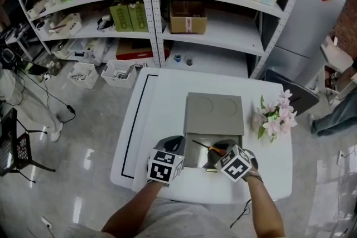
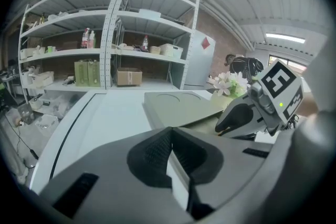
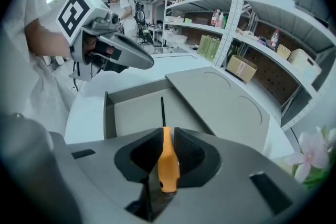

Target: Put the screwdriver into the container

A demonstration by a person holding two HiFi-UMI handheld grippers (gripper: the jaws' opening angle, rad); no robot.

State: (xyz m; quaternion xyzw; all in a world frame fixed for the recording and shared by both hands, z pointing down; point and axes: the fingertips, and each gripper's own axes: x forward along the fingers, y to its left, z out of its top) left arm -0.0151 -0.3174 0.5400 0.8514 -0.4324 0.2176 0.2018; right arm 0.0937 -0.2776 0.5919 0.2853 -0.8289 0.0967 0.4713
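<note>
Screwdriver in right gripper, above container

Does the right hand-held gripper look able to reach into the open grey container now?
Probably yes. The right hand-held gripper, shut on the orange-handled screwdriver, points its shaft over the open grey container; the flat grey lid lies behind the opening, and the left hand-held gripper stands aside.

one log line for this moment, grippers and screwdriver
right gripper: shut on screwdriver | shaft: over open container | left gripper: shut, empty, beside container | task: screwdriver not yet released
</note>
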